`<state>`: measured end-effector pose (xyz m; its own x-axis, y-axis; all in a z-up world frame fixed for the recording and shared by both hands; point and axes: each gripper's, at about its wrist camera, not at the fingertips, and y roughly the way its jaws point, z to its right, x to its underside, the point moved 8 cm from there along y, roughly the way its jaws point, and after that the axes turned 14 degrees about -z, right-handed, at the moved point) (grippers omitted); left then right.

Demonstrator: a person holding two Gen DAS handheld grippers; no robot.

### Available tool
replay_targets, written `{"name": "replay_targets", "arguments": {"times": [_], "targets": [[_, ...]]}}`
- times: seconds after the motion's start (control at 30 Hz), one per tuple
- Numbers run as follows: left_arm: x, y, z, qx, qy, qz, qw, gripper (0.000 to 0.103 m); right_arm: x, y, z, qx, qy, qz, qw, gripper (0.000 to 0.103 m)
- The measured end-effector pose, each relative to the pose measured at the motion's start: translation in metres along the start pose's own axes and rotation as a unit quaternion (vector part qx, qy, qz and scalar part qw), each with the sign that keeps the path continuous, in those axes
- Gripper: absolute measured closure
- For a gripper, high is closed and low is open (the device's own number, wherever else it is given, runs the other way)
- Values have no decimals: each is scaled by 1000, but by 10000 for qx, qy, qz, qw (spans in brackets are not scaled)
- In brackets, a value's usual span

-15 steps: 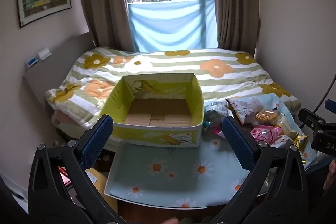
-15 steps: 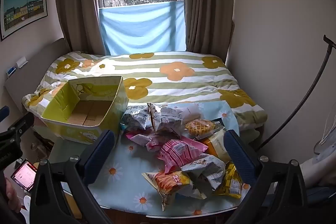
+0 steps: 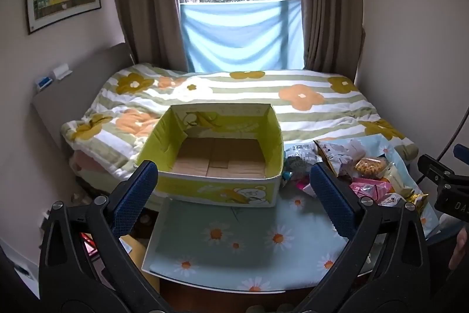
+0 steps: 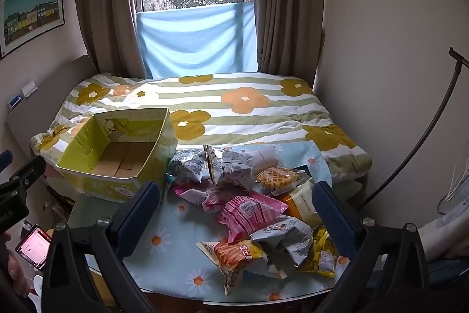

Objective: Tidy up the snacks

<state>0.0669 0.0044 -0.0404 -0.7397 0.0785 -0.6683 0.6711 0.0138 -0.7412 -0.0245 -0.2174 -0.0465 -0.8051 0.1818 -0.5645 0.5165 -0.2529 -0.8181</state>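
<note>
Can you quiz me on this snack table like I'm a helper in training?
1. True or false: the box already holds snacks.
2. Which packet lies nearest the right gripper? A) pink packet B) waffle packet C) yellow packet
3. Fill in: the snack pile lies on the box's ____ side, seen from the right wrist view.

Key: 1 false, the box is empty. 2 A. 3 right.
</note>
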Motion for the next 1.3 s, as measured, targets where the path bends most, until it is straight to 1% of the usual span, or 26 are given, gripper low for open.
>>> {"name": "replay_targets", "arguments": {"times": [0.3,0.5,0.97,1.3], "targets": [[1,-1,1,-20,27,-8,10000,0,2,-1,-4,-32,18,3,10000,0],[3,-4,1,-28,20,16,10000,0,2,-6,2,-31,-8,45,10000,0],[9,-24,4,-71,13,96,9999,0,3,-20,-2,-39,-42,171,9998,0],[9,-36,8,-100,18,194,9998,0,5,-32,3,-60,-22,299,9995,0]]}}
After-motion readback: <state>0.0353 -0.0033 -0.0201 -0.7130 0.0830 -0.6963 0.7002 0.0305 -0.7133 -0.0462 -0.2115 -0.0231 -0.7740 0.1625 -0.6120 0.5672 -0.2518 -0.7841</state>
